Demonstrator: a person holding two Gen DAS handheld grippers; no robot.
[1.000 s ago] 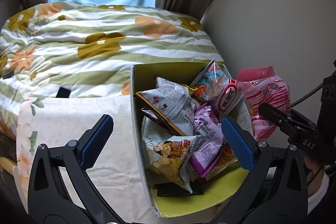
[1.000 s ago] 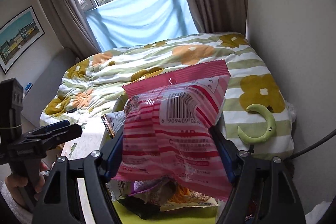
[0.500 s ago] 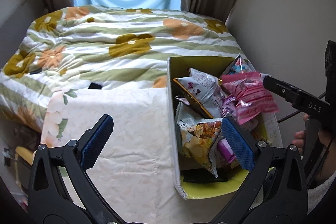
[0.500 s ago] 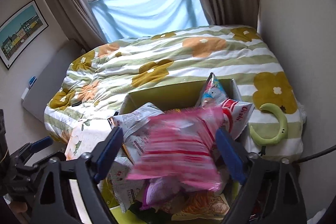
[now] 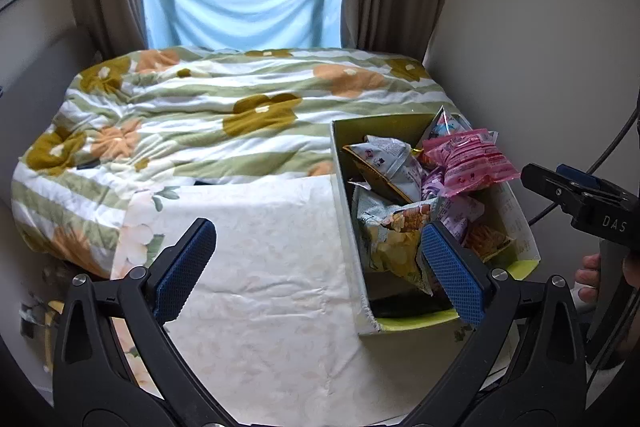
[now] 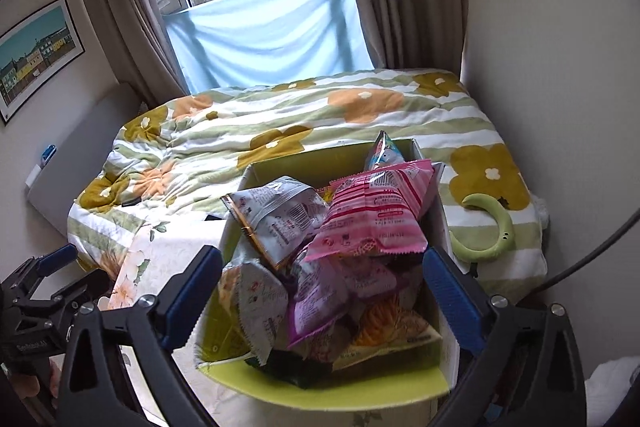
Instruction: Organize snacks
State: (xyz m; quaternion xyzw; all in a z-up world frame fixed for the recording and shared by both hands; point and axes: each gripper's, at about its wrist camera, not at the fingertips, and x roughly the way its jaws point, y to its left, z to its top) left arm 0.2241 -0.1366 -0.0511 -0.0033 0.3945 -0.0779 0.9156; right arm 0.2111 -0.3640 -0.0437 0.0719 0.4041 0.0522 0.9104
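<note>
The pink snack bag (image 6: 374, 215) is seen lying on top of the pile inside the cardboard box (image 6: 320, 385), toward its far right side, above a grey-white packet (image 6: 280, 217) and a purple packet (image 6: 316, 301). Both claws are spread wide and nothing is held in either: the right claw (image 6: 322, 295) is poised over the near end of the box, and the left claw (image 5: 320, 267) is held over the tabletop (image 5: 260, 267), left of the box. No loose snacks are visible on the tabletop or on the bed (image 5: 200, 115), so the collecting is judged largely done; perhaps only tidying of the heaped packets is left.
</note>
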